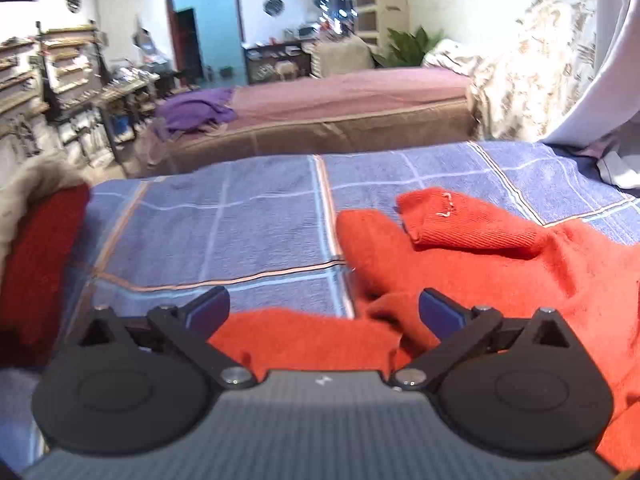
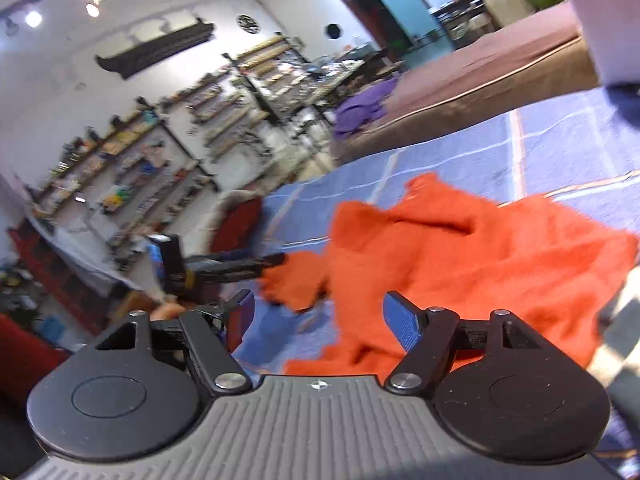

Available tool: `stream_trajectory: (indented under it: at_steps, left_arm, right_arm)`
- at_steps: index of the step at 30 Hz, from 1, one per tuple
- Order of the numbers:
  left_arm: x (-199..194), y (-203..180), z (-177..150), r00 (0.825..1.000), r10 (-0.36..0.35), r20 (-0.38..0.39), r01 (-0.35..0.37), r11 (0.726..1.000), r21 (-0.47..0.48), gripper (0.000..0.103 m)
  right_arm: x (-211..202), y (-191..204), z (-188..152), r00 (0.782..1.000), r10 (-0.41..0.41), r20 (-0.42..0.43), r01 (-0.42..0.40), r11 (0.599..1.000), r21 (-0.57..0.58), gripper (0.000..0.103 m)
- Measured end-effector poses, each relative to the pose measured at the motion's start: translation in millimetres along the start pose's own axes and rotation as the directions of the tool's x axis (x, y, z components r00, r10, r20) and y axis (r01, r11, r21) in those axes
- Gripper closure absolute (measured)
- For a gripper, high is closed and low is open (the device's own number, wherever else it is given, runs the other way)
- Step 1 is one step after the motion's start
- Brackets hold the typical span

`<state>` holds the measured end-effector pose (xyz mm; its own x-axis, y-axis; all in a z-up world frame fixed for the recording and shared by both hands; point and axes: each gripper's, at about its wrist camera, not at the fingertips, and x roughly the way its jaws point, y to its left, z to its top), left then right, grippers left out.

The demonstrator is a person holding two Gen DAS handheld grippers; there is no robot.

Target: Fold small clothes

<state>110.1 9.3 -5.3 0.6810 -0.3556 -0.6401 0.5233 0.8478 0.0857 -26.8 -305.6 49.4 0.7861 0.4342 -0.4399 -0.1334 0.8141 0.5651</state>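
My left gripper [image 1: 324, 306] stands with its jaws spread wide, the blue pads far apart and nothing pressed between them. A fold of the orange sweater [image 1: 500, 264] lies in the gap below them, close under the pads, but neither pad touches it as far as I can see. My right gripper [image 2: 318, 314] is just as wide, its blue pads apart, with orange knit lying beneath and beyond the gap and nothing clamped.

The sweater is my landmark. It lies crumpled on the blue checked blanket [image 1: 248, 220], bunched in loose ridges rather than flat. Seen from my left wrist, a ribbed cuff or collar piece with a small pale stitch mark sits on top of the sweater at its far side, folded over the body. Bare blanket stretches away from the sweater's left edge, crossed by pale and tan stripes. Past that bare stretch, well apart from the sweater, a dark red cloth [image 1: 44, 256] lies at the blanket's edge against something pale and furry.

From my right wrist, the left gripper shows as a blurred dark bar just beside the sweater's left edge, at a trailing sleeve-like flap; I cannot tell whether it touches. Beyond the sweater, a second bed in mauve covers carries a purple cloth [image 1: 196, 110].
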Motion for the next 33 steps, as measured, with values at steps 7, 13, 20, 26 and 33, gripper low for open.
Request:
stream_trajectory:
  at_steps: [7, 13, 20, 26, 33]
  left_arm:
    - [97.6, -6.7, 32.5, 0.986, -0.054, -0.158, 0.055, 0.998, 0.004, 0.0]
    - [142.8, -33.9, 24.7, 0.973, -0.133, -0.189, 0.134, 0.991, -0.007, 0.047]
    - [140.1, -24.5, 17.5, 0.975, -0.167, -0.146, 0.154, 0.983, -0.097, 0.09]
    - [123.2, -4.6, 64.8, 0.988, -0.147, -0.044, 0.139, 0.981, -0.138, 0.095]
    - [149.4, -31.6, 132.5, 0.997, -0.056, 0.061, 0.066, 0.981, -0.181, 0.058]
  right_arm:
    - [82.8, -39.7, 23.1, 0.958, -0.288, 0.013, 0.286, 0.945, -0.157, 0.0]
    - [155.2, -84.9, 33.5, 0.874, -0.487, -0.011, 0.446, 0.809, -0.382, 0.0]
    - [183.3, -141.2, 36.7, 0.875, -0.423, -0.234, 0.337, 0.881, -0.334, 0.028]
    - [129.0, -121.5, 64.2, 0.906, -0.389, -0.169, 0.324, 0.891, -0.318, 0.094]
    - [106.3, -117.2, 113.9, 0.623, -0.718, 0.31, 0.771, 0.496, -0.4, 0.103]
